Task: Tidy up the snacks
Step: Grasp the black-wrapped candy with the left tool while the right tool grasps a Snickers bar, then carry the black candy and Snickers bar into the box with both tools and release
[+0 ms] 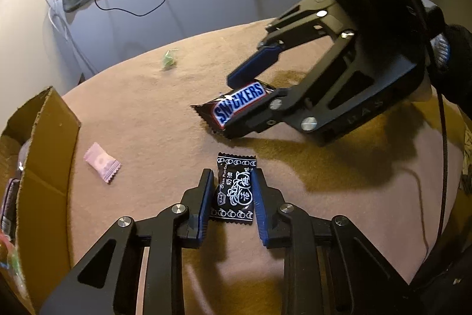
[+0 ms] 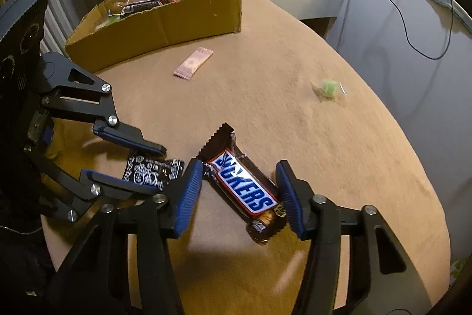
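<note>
On the tan tablecloth [image 2: 339, 155] lies a black plum candy [image 1: 234, 192], and my left gripper [image 1: 231, 171] is shut on it, both blue pads against the wrapper's long sides. The right wrist view shows the same candy [image 2: 147, 170] in the left gripper [image 2: 156, 167]. A Snickers bar [image 2: 246, 185] lies slantwise on the cloth between the fingers of my right gripper [image 2: 239, 164]. That gripper is open, its pads close to the bar's corners with a gap along the left one. The left wrist view shows the bar [image 1: 239, 104] inside the right gripper [image 1: 230, 108].
A cardboard box [image 2: 177, 19] with several snacks in it stands at the table's far left edge, near my left gripper [image 1: 47, 143]. A pink candy [image 2: 193, 62] lies before it. A green wrapped sweet [image 2: 329, 87] sits farther out. A black cable [image 2: 413, 28] hangs on the wall.
</note>
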